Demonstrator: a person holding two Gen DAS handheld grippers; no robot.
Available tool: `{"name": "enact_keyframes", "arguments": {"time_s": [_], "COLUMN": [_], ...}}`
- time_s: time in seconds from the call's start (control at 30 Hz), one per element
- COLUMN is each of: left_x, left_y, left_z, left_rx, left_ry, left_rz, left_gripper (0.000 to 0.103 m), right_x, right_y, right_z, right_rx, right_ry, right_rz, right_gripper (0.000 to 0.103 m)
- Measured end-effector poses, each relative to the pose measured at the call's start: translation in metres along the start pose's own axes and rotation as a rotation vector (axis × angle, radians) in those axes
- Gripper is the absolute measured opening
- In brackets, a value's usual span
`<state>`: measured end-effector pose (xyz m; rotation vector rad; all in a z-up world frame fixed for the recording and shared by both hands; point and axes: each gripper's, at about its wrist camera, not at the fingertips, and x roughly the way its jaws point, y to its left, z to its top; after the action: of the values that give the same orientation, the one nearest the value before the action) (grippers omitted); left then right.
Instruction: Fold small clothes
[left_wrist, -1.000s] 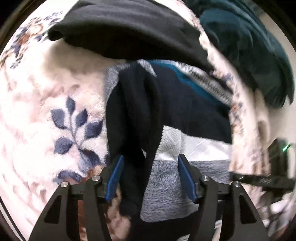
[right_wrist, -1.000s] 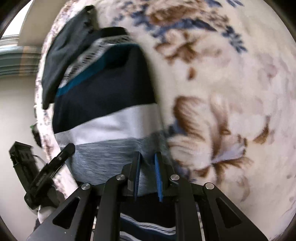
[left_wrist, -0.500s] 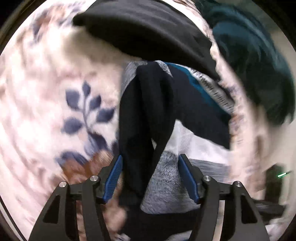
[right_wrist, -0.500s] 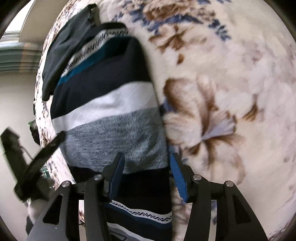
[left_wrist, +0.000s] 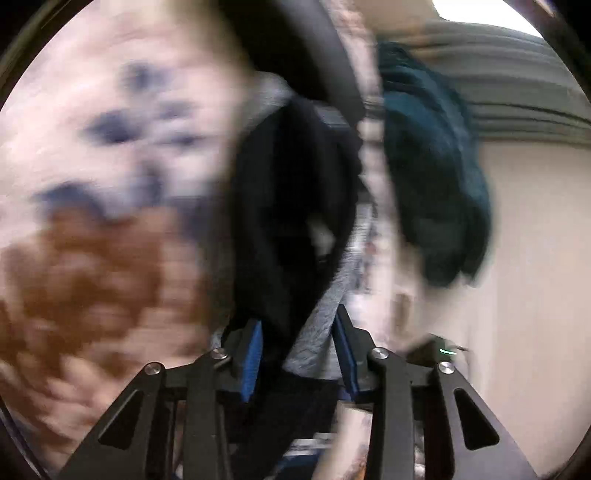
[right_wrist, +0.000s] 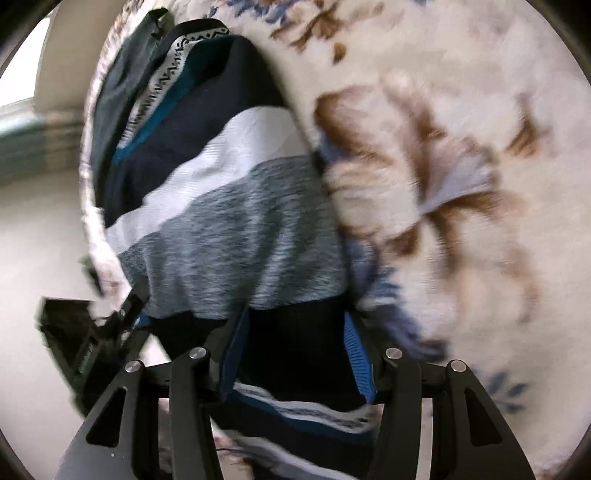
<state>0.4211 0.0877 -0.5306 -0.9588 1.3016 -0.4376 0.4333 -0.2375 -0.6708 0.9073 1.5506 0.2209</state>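
The striped sweater is lying on a floral blanket, close to the blanket's edge, and it looks like it's already been folded at least part way. You can see the bands stacked up: dark navy, a teal stripe with a white zigzag trim, then white, then heathered grey, then black at the near end. In the right wrist view another strip of the same zigzag trim peeks out underneath the near end, so I'd say a layer is doubled over there.

The right tongs are spread wide, sitting over the black near end without pinching anything. The left tongs also have a clear gap between the blue pads, with a black sleeve or flap running up between them over grey fabric. That view is super blurry, so I can't tell whether the pads touch the cloth at all.

Further out there's a black garment past the sweater and a dark teal one off near the edge, so probably more clothes waiting.

My guess: this one's mostly folded, maybe needs that black flap tucked flat, and the rest of the pile is still to do.
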Motion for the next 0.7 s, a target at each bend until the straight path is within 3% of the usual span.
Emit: {"name": "enact_keyframes", "arguments": {"time_s": [0.03, 0.1, 0.27, 0.37, 0.5, 0.57, 0.6, 0.63, 0.7], "left_x": [-0.003, -0.015, -0.041, -0.026, 0.022, 0.034, 0.044, 0.052, 0.058], "left_y": [0.009, 0.012, -0.033, -0.059, -0.082, -0.086, -0.093, -0.099, -0.106], "left_z": [0.002, 0.008, 0.028, 0.061, 0.113, 0.122, 0.123, 0.123, 0.117], "left_rx": [-0.007, -0.049, -0.007, 0.049, 0.130, 0.193, 0.254, 0.309, 0.400], "left_ry": [-0.001, -0.009, -0.125, -0.129, -0.071, -0.030, -0.025, -0.017, -0.020], "left_rz": [0.049, 0.062, 0.077, 0.095, 0.223, 0.275, 0.304, 0.343, 0.397], "left_gripper": [0.036, 0.043, 0.053, 0.053, 0.053, 0.050, 0.040, 0.016, 0.010], "right_x": [0.001, 0.001, -0.009, -0.018, -0.024, -0.025, -0.025, -0.024, -0.031], "right_y": [-0.001, 0.003, 0.019, 0.028, 0.036, 0.039, 0.041, 0.044, 0.041], "right_z": [0.002, 0.003, 0.008, 0.015, 0.033, 0.047, 0.055, 0.063, 0.080], "right_rx": [-0.010, -0.035, -0.073, -0.104, -0.086, -0.080, -0.079, -0.084, -0.094], "right_ry": [0.006, 0.002, -0.024, -0.064, -0.112, -0.137, -0.154, -0.174, -0.221], "right_rz": [-0.001, -0.034, -0.110, -0.127, -0.102, -0.098, -0.095, -0.093, -0.092], "right_gripper": [0.054, 0.054, 0.054, 0.054, 0.054, 0.054, 0.054, 0.054, 0.054]}}
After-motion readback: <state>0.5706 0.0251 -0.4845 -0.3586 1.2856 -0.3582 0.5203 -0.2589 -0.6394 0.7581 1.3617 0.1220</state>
